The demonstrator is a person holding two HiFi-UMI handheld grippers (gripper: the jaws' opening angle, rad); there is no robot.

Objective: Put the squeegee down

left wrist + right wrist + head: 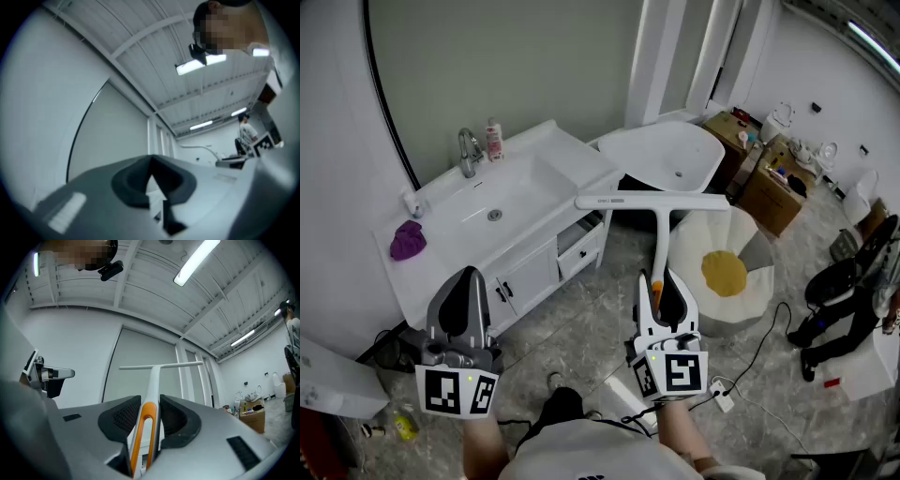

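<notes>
The squeegee [654, 202] is a white T with a long blade on top and a handle with an orange inset. It stands upright in front of me, over the floor beside the vanity. My right gripper [661, 283] is shut on the handle's lower part. In the right gripper view the pads press both sides of the squeegee's [153, 376] orange loop, inside the right gripper [149, 414]. My left gripper [469, 284] hangs at the lower left with its jaws together and nothing in them. In its own view the left gripper [151, 165] points up at a wall and ceiling.
A white vanity [546, 234] with a sink, a faucet [467, 150], a small bottle [494, 141] and a purple cloth [407, 240] stands at the left. Behind the squeegee are a white basin [666, 155] and a flower-shaped cushion [724, 272]. Cardboard boxes [769, 192] stand at the right and a power strip [724, 394] lies on the floor.
</notes>
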